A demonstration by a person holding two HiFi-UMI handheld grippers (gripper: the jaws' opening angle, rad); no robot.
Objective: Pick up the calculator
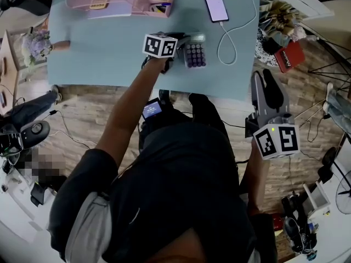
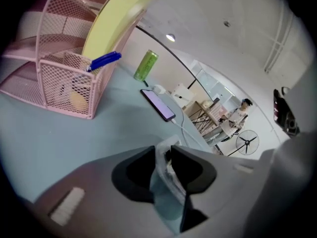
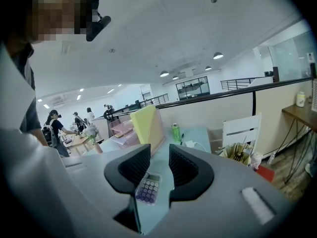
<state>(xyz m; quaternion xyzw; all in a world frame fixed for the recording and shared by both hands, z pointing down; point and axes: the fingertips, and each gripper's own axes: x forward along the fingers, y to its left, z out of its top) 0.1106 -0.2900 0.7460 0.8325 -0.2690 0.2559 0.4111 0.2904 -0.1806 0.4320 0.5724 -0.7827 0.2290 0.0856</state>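
Head view: calculator lies flat on the pale blue table, near its front edge, keys up. The left gripper reaches in from the calculator's left side, at what looks like the display end.

Left gripper view: jaws nearly together w/ a thin pale edge pinched btwn them. I take that for the calculator's side, so it's clamped on it. The body still looks to be resting on the table, so not lifted yet.

Right gripper view: right gripper has jaws apart w/ nothing in them. The calculator only shows through the gap, well away. In the head view this gripper hangs off the table's front edge, above the floor, no part in the grab.

Nearby: phone and its white cable; the cable loops just beside the calculator's right side. Pink mesh organiser w/ yellow folder and green can sit further back, well apart.

Step in hand, prob.: grip made, lift is next. Next move needs a straight raise w/ the clamp kept firm. The hold is on one thin edge and off-centre, so the free end may droop or swing. Also keep clear of the cable loop on the way up.
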